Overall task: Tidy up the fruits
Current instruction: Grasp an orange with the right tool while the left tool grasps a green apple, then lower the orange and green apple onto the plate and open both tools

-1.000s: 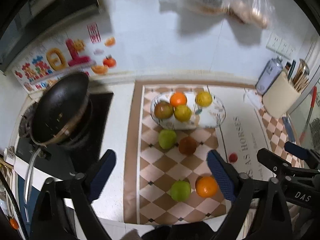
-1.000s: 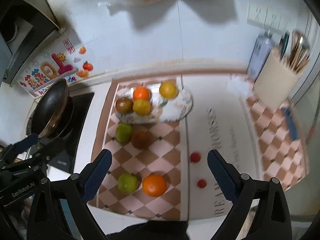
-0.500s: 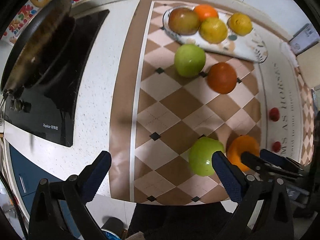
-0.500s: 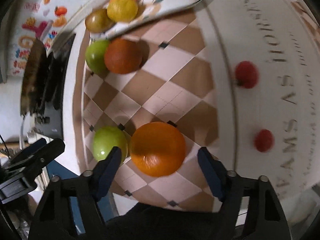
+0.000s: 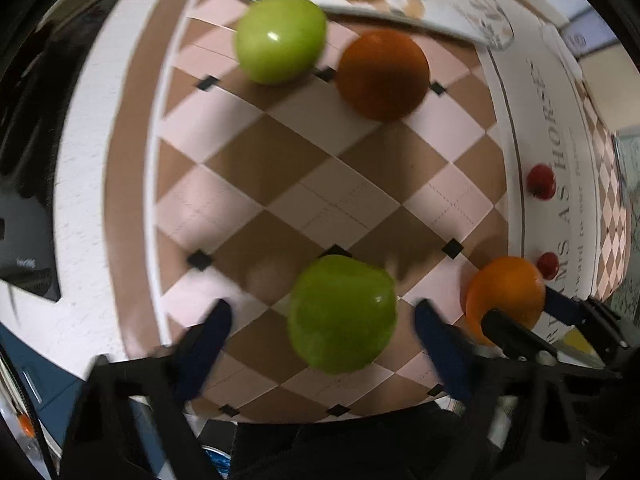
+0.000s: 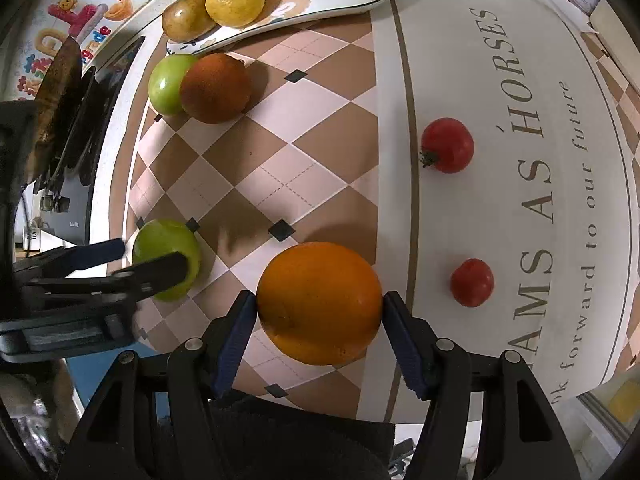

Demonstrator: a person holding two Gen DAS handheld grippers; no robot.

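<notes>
Blurring softens most of the left wrist view, where the plate (image 5: pixel 440 20) is cut off at the top edge and only the lower parts of three fruits on it show. The right wrist view shows the plate (image 6: pixel 340 4) more fully, holding a brownish fruit (image 6: pixel 186 16), a lemon (image 6: pixel 235 0) touching it, an orange partly hidden behind the lemon, and a yellow fruit cut off at the top.

The left gripper (image 5: pixel 320 320) is closing around a green apple (image 5: pixel 342 314) near the front of the table (image 5: pixel 100 184); the apple sits between the fingers with a gap on each side, so it is not yet gripped. The right gripper (image 6: pixel 318 306) is clenched on the orange (image 6: pixel 320 302), both blue fingers (image 6: pixel 236 336) pressing its sides.

A second green apple (image 6: pixel 166 84) touches a dark orange fruit (image 6: pixel 216 88) just beside the plate. Two small tomatoes (image 6: pixel 447 145) lie well apart on the lettered part of the mat (image 6: pixel 520 160)
</notes>
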